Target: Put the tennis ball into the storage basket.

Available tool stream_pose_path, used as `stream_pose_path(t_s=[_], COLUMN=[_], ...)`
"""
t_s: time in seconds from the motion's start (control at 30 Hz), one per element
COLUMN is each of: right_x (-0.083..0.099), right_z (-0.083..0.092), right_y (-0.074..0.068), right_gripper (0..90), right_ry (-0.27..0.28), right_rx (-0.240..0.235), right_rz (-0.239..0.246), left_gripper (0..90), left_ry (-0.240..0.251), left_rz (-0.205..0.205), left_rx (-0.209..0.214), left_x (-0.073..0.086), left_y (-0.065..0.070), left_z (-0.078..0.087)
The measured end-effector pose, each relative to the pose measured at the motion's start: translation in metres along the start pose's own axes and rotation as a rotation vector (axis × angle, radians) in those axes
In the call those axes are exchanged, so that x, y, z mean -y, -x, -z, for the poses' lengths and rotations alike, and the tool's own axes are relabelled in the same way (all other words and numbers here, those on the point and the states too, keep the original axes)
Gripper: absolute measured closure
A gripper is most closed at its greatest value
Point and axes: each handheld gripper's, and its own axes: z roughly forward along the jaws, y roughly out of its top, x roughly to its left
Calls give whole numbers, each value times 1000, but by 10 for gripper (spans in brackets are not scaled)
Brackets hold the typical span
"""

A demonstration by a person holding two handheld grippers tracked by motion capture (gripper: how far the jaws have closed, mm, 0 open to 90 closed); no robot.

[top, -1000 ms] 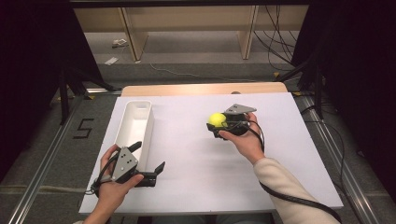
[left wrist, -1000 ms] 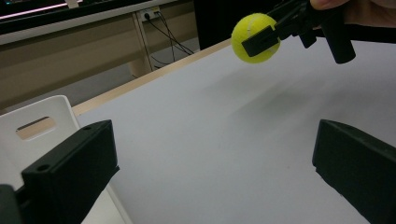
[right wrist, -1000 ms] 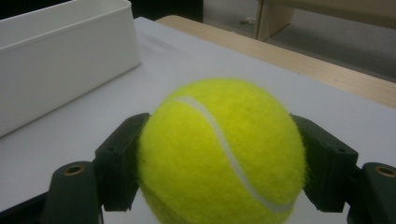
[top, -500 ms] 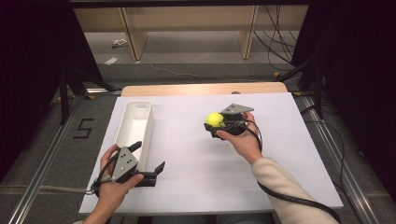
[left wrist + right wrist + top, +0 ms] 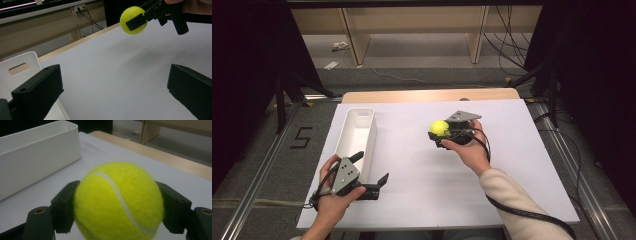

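Note:
A yellow tennis ball [image 5: 439,127] is held a little above the white tabletop [image 5: 422,200] by my right gripper [image 5: 438,132], which is shut on it right of centre. The right gripper view has the ball [image 5: 117,202] up close, pinched between both black jaws. In the left gripper view the ball [image 5: 133,20] hangs at the upper right over its faint shadow. My left gripper [image 5: 372,167] rests open near the front left, nothing between its fingers [image 5: 37,92]. A long white bin [image 5: 343,131] lies just left of it, empty as far as I can see.
A wooden table edge [image 5: 427,95] runs along the back of the white surface. The bin's end wall with a handle slot [image 5: 22,62] stands close to my left jaw. Cables trail from both grippers; dark curtains flank the table.
My right gripper has drifted slightly to the left with the tennis ball in it. The left gripper has stayed put.

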Motion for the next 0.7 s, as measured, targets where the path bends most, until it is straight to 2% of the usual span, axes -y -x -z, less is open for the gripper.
stream_pose_path(t_s=[0.7], right_x=[-8], right_z=[-8], right_y=[-12], right_gripper=[270], right_ry=[10], right_rx=[-24], right_rz=[12], left_gripper=[0], left_ry=[1], left_rz=[0], left_rx=[0], left_x=[0], left_y=[0], left_z=[0])
